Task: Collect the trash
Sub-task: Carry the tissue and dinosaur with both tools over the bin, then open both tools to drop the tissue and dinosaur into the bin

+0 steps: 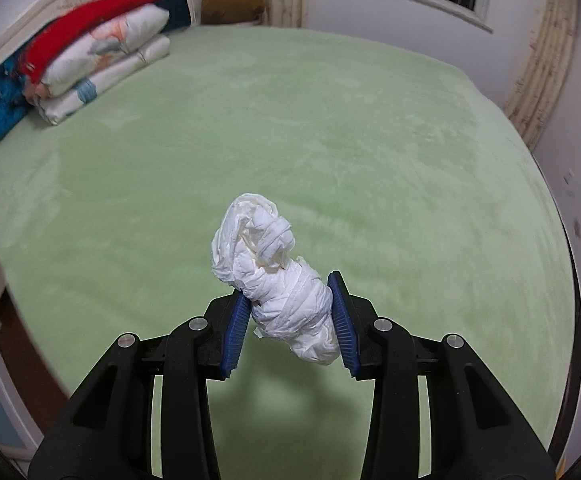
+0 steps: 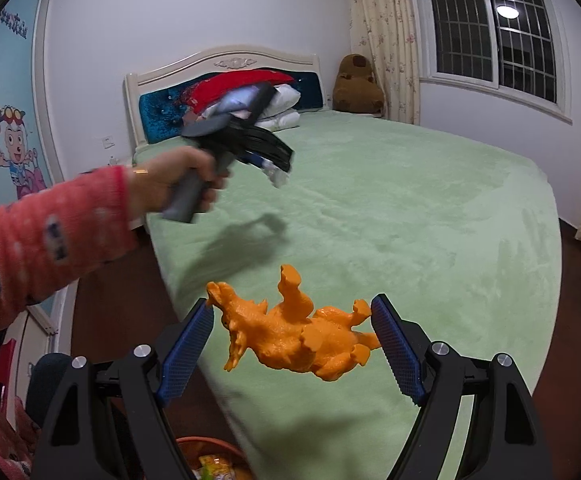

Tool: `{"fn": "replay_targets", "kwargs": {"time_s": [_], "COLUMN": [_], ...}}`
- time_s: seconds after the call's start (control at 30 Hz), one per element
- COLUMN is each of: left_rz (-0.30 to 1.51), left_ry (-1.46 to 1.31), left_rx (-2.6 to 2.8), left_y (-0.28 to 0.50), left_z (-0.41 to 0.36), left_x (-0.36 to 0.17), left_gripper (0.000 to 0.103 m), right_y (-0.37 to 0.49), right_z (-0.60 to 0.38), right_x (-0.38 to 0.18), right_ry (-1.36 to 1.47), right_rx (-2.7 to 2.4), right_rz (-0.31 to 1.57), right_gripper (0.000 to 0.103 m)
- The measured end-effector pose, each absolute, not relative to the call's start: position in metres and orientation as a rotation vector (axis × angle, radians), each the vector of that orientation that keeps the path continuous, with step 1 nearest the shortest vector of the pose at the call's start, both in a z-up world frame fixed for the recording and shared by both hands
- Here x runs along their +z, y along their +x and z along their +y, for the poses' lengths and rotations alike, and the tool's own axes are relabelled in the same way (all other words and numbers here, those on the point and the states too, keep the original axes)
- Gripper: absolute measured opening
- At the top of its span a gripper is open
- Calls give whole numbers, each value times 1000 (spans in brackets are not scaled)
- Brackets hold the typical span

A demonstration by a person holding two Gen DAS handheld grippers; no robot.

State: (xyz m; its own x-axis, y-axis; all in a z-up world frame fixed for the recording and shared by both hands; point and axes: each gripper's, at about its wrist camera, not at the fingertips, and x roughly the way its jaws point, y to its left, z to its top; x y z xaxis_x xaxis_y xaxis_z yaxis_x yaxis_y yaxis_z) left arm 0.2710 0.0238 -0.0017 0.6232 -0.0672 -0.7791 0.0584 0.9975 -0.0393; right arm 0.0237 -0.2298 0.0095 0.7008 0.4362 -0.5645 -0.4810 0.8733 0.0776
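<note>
My left gripper (image 1: 288, 286) is shut on a crumpled white paper wad (image 1: 266, 264), held in the air above the green bed (image 1: 330, 140); the wad sticks out past the blue pads (image 1: 234, 332). In the right wrist view that left gripper (image 2: 278, 166) is a blur in a person's hand (image 2: 178, 180), with a bit of the white wad (image 2: 279, 178) at its tip. An orange plastic animal figure (image 2: 290, 340) hangs over the bed's near edge, my right gripper (image 2: 292, 302) shut on it: one pad at its head end, the other at its tail end.
An orange bin (image 2: 206, 446) holding wrappers shows at the bottom edge, below my right gripper, on the dark floor. Folded bedding and a red pillow (image 1: 90, 52) lie by the headboard. A brown plush toy (image 2: 358, 84) sits in the far corner by the curtain.
</note>
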Motion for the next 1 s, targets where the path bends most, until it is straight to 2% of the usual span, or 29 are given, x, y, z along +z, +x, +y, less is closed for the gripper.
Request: {"fn": "replay_targets", "kwargs": {"time_s": [0.17,0.37,0.63,0.87,1.0], "left_rz": [845,850,1063,1348,1452], "left_ry": [52,85,30,6,-9], "left_rx": [-98,-146,-232,-287,-298], "left_y": [173,55,-45,-67,-66], "left_z": [46,66,61,31,18], "left_x": [9,-21,-117,-226,-266], "left_gripper": [38,38,38,38,39], "right_y": [8,-19,-53,-65,-67], "right_z": [-214,-196,-176,-163,-160], "right_x": [9,-7,-76,-177,-219], "right_ry": [-78,-65,-21,-11,-29], "right_rx": [539,582,607,539,480], "right_rz": [634,708,941,1240,1354], "right_gripper": [79,79,79,79,79]}}
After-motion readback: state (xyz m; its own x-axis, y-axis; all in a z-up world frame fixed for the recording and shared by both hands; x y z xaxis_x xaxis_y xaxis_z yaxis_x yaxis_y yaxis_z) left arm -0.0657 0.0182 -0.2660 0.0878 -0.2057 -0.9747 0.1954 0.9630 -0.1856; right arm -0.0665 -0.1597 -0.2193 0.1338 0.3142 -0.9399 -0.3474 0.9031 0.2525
